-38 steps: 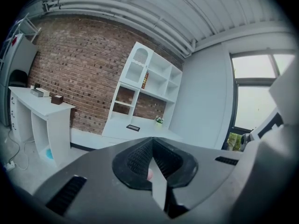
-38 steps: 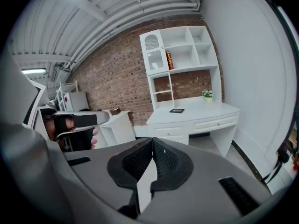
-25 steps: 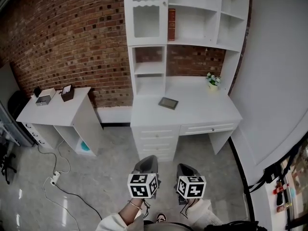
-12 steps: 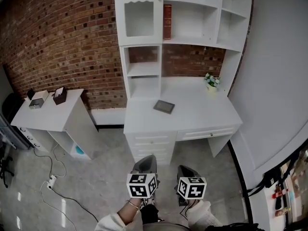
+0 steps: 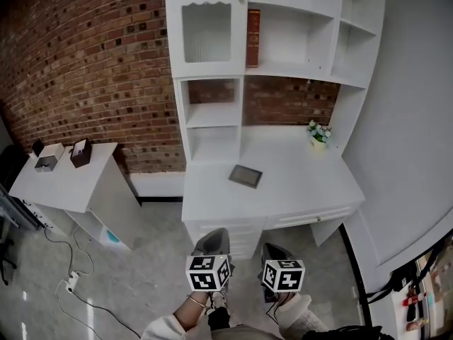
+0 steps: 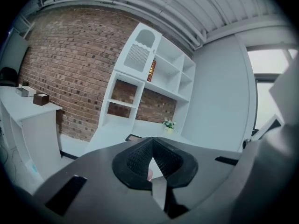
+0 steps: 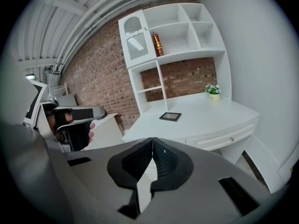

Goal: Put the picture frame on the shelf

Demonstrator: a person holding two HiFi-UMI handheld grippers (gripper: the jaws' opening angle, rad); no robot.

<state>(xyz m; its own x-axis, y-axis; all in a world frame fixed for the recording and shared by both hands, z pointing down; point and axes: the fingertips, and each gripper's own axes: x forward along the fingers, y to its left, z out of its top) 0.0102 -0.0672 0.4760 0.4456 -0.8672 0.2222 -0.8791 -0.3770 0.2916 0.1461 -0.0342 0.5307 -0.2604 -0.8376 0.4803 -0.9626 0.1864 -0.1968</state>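
Note:
A small dark picture frame [image 5: 245, 176] lies flat on the white desk [image 5: 297, 190], near its middle; the right gripper view shows the frame [image 7: 170, 116] too, and the left gripper view shows only a sliver of it [image 6: 133, 137]. White shelves [image 5: 283, 69] rise above the desk. My left gripper [image 5: 214, 234] and right gripper [image 5: 274, 249] hang low over the floor, well short of the desk. Both pairs of jaws meet at the tips with nothing between them, as seen for the left gripper [image 6: 152, 143] and the right gripper [image 7: 152, 140].
A brown book [image 5: 253, 28] stands in an upper shelf compartment. A small flower pot [image 5: 319, 134] sits at the desk's back right. A white side table [image 5: 64, 179] with two small boxes stands to the left. Cables [image 5: 71, 283] trail on the floor.
The head view has drawn closer to the desk, which now sits lower and larger in the picture. Both grippers keep the same place at the bottom, still shut.

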